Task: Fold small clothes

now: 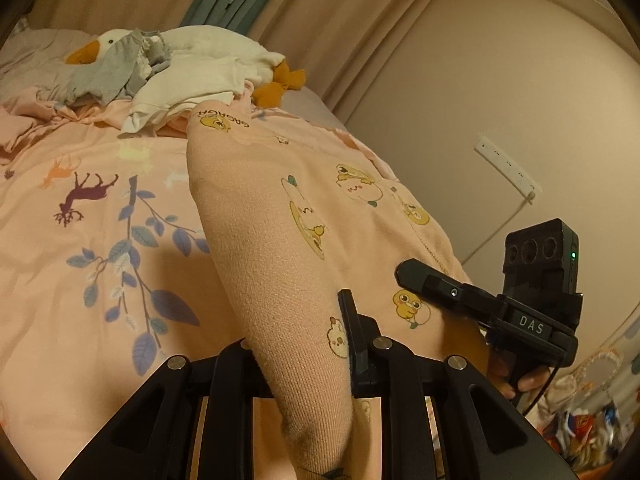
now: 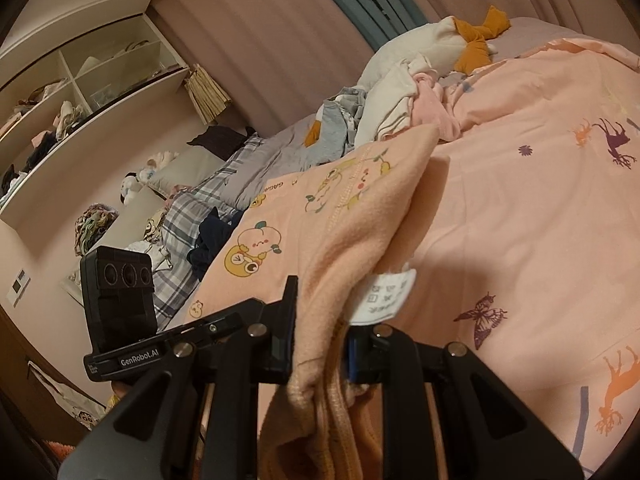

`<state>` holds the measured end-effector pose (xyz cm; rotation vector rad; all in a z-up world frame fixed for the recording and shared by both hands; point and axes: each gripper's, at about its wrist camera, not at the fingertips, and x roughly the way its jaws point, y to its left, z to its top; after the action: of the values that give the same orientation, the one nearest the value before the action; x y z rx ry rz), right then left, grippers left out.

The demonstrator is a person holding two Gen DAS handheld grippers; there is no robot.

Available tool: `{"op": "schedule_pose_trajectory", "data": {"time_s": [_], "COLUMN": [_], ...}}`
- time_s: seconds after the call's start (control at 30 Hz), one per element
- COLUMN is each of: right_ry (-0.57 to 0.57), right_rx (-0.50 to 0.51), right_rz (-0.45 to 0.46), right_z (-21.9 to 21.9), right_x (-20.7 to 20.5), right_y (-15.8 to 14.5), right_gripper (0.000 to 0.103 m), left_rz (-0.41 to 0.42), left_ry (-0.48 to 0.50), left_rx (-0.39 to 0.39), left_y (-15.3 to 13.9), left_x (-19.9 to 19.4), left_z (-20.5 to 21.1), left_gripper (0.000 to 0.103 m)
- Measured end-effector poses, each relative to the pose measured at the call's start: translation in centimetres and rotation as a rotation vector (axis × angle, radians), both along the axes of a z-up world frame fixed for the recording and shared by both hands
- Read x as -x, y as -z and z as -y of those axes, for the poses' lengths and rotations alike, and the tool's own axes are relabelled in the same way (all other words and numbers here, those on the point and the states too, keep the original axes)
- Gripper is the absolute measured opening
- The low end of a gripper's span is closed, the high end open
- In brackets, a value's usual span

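Left wrist view: the left gripper [image 1: 308, 344] is clamped on a fold of the peach garment [image 1: 280, 216], a small fleecy piece printed with cartoon chicks. The cloth bunches between its fingers and stretches forward from them, raised above the pink bedspread [image 1: 80, 240]. To the right of this gripper, the right gripper [image 1: 416, 276] reaches in tilted, its one visible fingertip lying against the same garment; the person's hand [image 1: 516, 380] grips its handle below. Ahead, well beyond the garment's far end, a heap of grey and white clothes [image 1: 160, 76] lies on a plush goose [image 1: 224, 44].

Right wrist view: the right gripper [image 2: 324, 344] is closed on a bunched edge of the peach garment [image 2: 320, 216], with a white care label [image 2: 384, 296] sticking out just beside its right finger. The cloth spreads forward and to the left. The left gripper [image 2: 224, 328] sits just to the left, apparently touching the garment, though its fingertips are hidden. Far off to the left, open wall shelves [image 2: 80, 80] hold jumbled clothes.
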<state>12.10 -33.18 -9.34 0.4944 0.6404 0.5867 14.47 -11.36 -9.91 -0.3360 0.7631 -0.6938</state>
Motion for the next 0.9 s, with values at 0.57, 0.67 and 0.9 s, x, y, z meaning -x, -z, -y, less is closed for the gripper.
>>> {"op": "schedule_pose_trajectory", "data": {"time_s": [0.57,0.67,0.9], "right_ry": [-0.081,-0.093,-0.123], "right_rx": [0.036,0.051,0.043], "right_rz": [0.036,0.043,0.035], "right_z": [-3.6,-4.3,-5.5], "right_x": [-1.6,-1.6,-1.8], "right_y": [-0.9,-1.1,-1.3], "right_gripper": [0.019,0.019,0.019], "left_rz": [0.013,0.005,0.001], "left_ry": [-0.085,-0.093,-0.115], "left_rx": [-0.060,-0.056,-0.071], "left_y": [-1.0,-1.0,-1.8], "left_x": [0.9,0.9,1.3], "left_z": [-3.4,-3.9,-5.1], "left_gripper": [0.019,0.019,0.019]}}
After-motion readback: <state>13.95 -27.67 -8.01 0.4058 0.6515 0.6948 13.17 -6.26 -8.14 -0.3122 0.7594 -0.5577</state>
